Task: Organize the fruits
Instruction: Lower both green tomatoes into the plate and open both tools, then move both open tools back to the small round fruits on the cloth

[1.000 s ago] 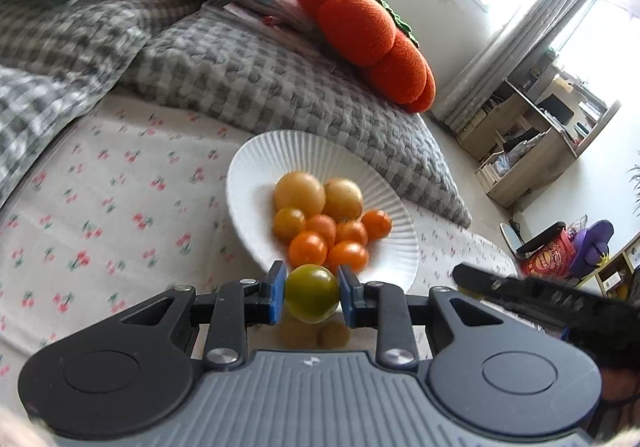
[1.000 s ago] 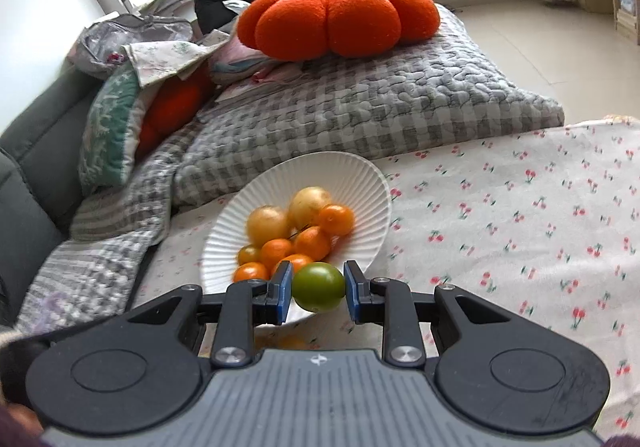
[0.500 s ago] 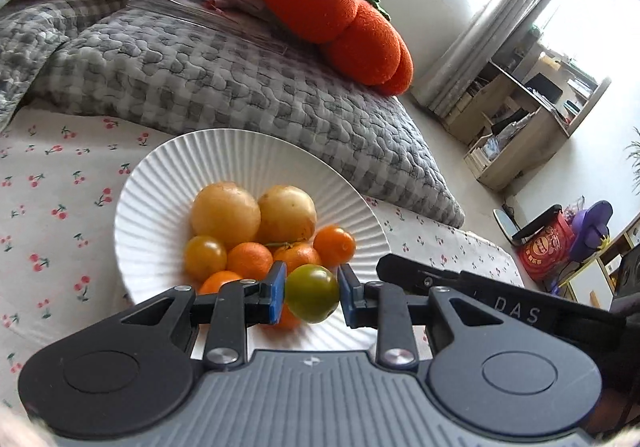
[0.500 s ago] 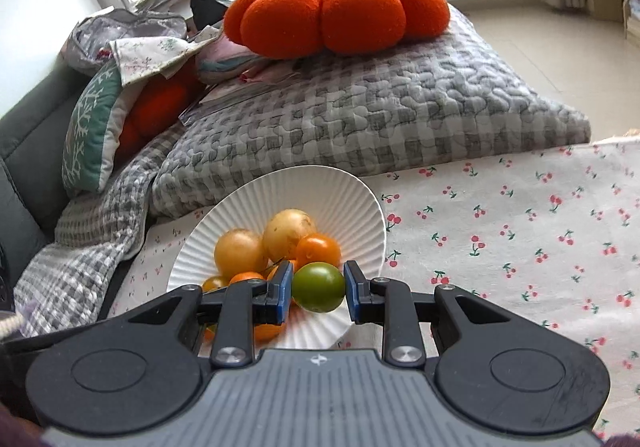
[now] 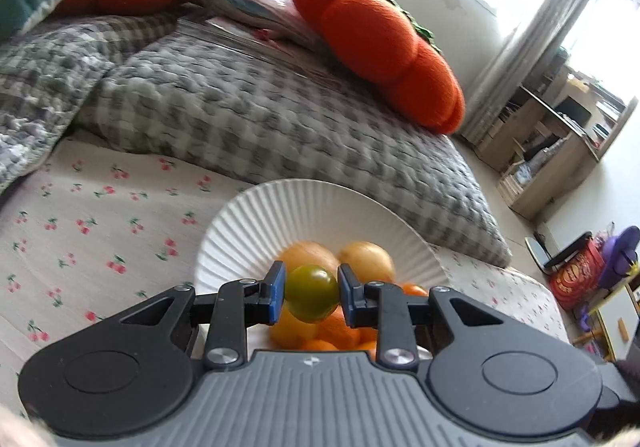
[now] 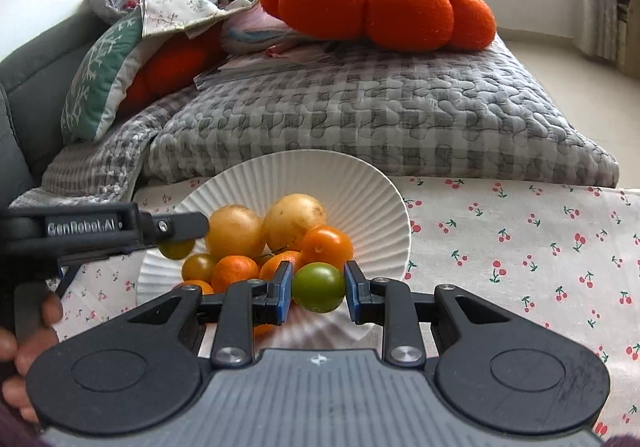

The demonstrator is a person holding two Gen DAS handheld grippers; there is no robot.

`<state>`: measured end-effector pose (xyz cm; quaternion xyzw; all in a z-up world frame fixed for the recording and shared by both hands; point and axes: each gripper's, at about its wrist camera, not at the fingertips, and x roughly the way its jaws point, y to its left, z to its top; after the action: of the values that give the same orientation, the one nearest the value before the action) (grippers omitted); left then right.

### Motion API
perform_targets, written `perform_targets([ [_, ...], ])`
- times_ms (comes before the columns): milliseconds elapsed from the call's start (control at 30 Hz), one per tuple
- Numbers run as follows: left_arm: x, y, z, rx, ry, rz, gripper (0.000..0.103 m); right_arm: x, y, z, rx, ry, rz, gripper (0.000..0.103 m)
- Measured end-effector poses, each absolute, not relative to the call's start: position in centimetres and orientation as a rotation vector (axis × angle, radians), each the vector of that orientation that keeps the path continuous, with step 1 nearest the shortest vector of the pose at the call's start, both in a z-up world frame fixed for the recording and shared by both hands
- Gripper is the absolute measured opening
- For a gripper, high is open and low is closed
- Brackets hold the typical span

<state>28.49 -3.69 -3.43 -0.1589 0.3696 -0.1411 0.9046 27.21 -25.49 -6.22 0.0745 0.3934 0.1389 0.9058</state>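
Both over the white plate (image 6: 360,183): right claw (image 6: 318,289) clamped on a green tomato (image 6: 319,287) above its near rim, left claw (image 5: 311,297) clamped on another green tomato (image 5: 312,297) above the fruit pile (image 6: 256,243)

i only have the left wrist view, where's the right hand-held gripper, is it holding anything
Observer: The right hand-held gripper is shut on a second green tomato, over the near rim of the plate.
Operator: ok and where does my tomato sit relative to the pile
Observer: In the right wrist view, the left hand-held gripper holds its tomato over the plate's left side, just left of a big yellow fruit.
Operator: anything on the plate right by it
Observer: A small yellow tomato lies on the plate close by it, with bare plate toward the left rim.
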Motion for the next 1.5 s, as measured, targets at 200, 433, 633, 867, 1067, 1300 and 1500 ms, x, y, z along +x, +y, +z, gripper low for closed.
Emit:
perform_targets([
  [200,29.3,-2.9,-4.4,-0.295,0.771,-0.253,0.022,27.4,-25.3,-6.6,0.159,0.814,0.286,0.025],
  [433,28.9,-2.9,-4.6,-0.283,0.748,-0.258,0.024,27.3,-25.7,-6.6,0.211,0.808,0.293,0.028],
  [633,28.2,-1.8,-3.8,-0.292,0.737,-0.259,0.032,27.0,-26.5,-5.6,0.259,0.784,0.282,0.028],
  [867,26.7,-0.1,-2.7,-0.304,0.738,-0.241,0.035,26.7,-26.5,-5.2,0.273,0.786,0.263,0.028],
  [1067,24.4,0.5,-1.7,-0.256,0.748,-0.237,0.038,25.7,-25.4,-4.2,0.259,0.78,0.288,0.03],
  [1300,21.1,2.2,-0.8,-0.263,0.759,-0.236,0.038,23.8,-23.4,-2.8,0.217,0.774,0.326,0.033],
  [1500,18.3,3.2,-0.4,-0.228,0.758,-0.195,0.039,21.5,-22.1,-1.6,0.181,0.76,0.354,0.038],
])
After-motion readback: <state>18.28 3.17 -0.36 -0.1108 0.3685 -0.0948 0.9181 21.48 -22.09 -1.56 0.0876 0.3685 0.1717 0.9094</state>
